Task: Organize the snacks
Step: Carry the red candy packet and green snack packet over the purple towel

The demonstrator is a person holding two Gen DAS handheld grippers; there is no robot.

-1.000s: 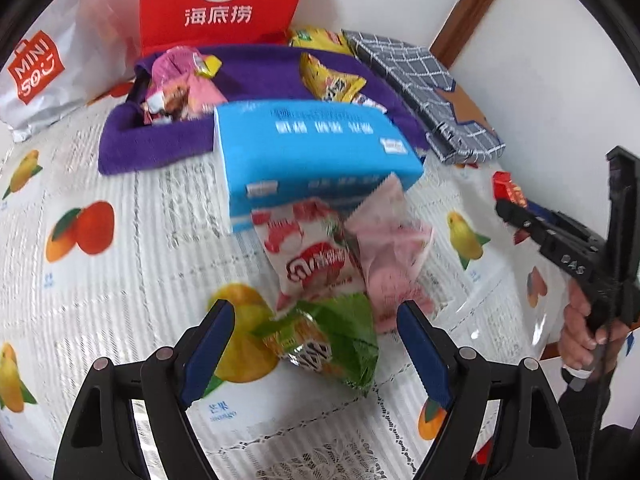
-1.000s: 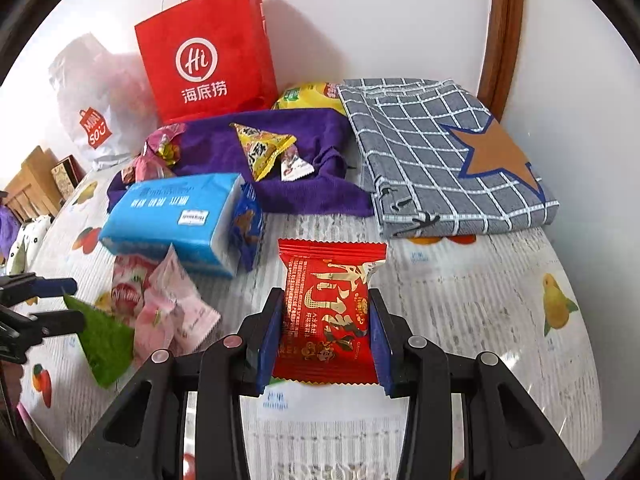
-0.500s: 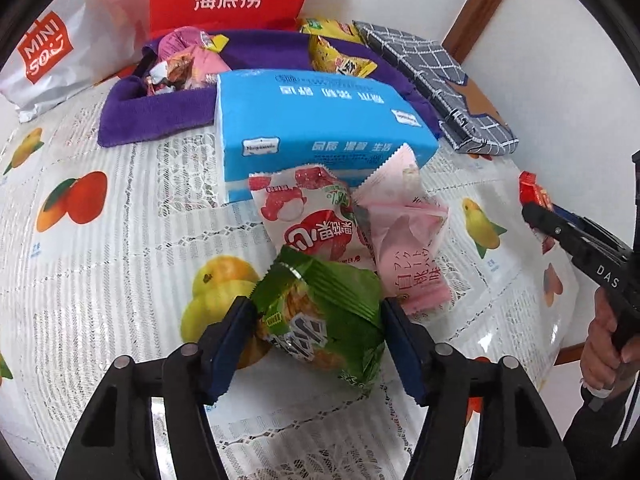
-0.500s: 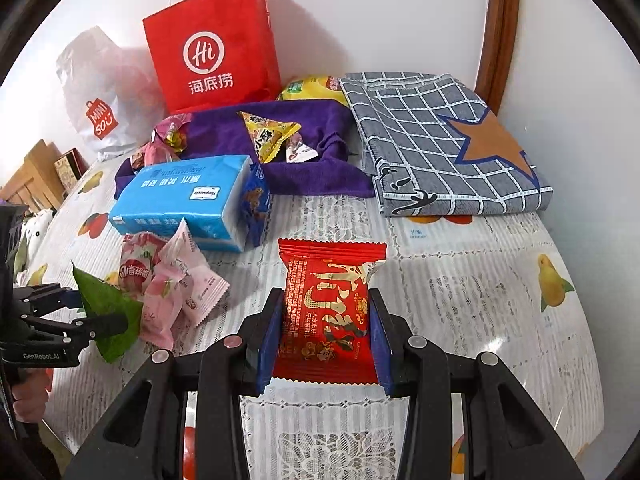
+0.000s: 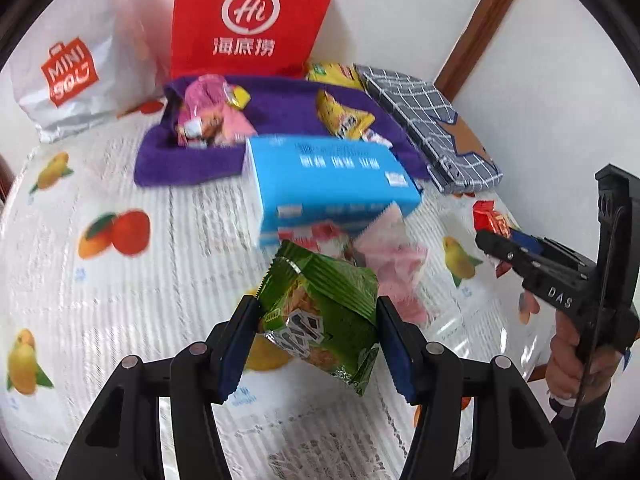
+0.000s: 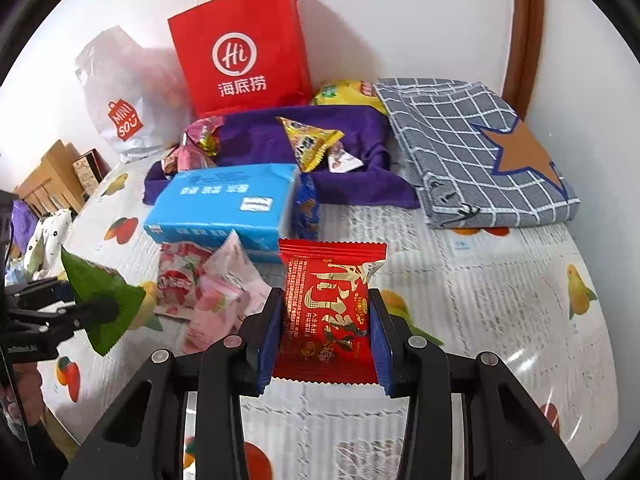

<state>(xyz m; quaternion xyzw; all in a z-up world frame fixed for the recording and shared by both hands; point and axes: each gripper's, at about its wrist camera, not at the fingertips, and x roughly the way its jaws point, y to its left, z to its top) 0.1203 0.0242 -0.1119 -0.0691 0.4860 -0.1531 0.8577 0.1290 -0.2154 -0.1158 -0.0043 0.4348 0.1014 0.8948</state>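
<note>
My left gripper (image 5: 316,320) holds a green snack packet (image 5: 324,292) tilted just above the fruit-print tablecloth; its jaws are still closing, and both pads press the packet's sides. In the right wrist view that packet (image 6: 96,300) shows at the far left. Further right, my right gripper (image 6: 326,300) is shut on a red snack packet (image 6: 330,280), held upright over the table. Pink and strawberry packets (image 6: 208,284) lie in front of a blue tissue pack (image 5: 332,184). Behind it, a purple towel (image 5: 280,100) carries pink and yellow snacks.
A red paper bag (image 5: 248,20) and a white plastic bag (image 5: 68,80) stand against the back wall. A folded grey checked cloth (image 6: 472,152) lies at the back right, with a yellow bag (image 6: 348,92) beside it. Wooden furniture shows beyond the table's left edge.
My left gripper came down around the green packet, closed on it and lifted it off the cloth. The right gripper kept its grip on the red packet and shifted slightly.
</note>
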